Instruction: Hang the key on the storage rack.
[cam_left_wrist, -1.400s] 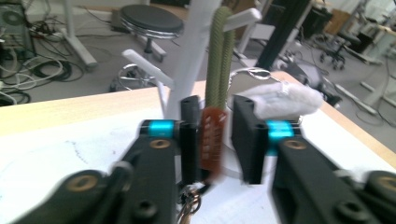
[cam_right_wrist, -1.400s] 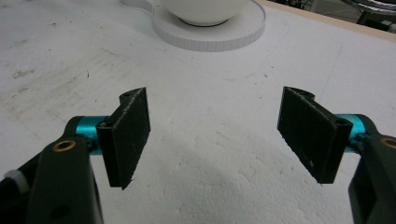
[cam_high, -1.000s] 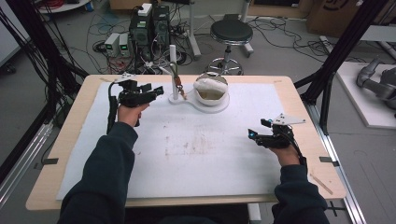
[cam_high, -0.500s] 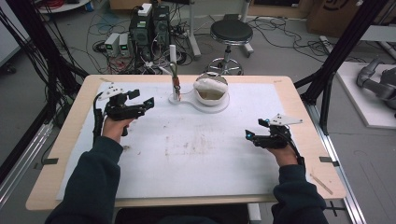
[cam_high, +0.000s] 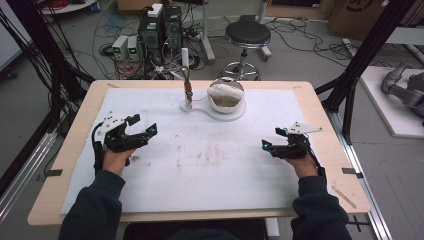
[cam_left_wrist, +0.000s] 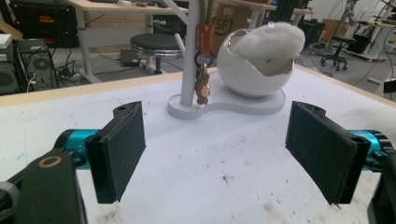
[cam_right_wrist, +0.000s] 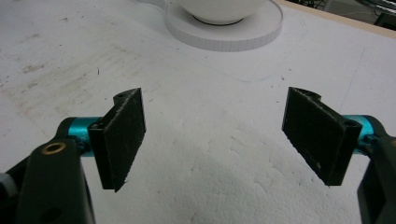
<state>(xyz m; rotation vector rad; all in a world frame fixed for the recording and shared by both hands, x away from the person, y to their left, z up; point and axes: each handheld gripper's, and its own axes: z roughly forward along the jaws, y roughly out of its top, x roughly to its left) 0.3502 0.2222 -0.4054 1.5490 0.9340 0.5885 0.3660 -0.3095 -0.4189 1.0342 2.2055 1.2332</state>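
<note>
Both tools hover empty over the white tabletop (cam_high: 210, 170), jaws spread wide: the left tool (cam_high: 142, 132) and the right tool (cam_high: 267, 146). Ahead of the left tool, well apart from it, a small keychain (cam_left_wrist: 202, 84) hangs on the white stand (cam_left_wrist: 191, 60) beside the round bowl (cam_left_wrist: 254, 65). I judge this an approach step; next, the left tool must advance, lining its jaws around the keychain.

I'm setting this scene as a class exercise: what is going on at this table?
A person holds a hand-held gripper in each hand over a white mat. The left hand-held gripper and right hand-held gripper are both open and empty. At the far edge, a keychain hangs on a white stand beside a cracked egg-shaped bowl with white fluff.
</note>
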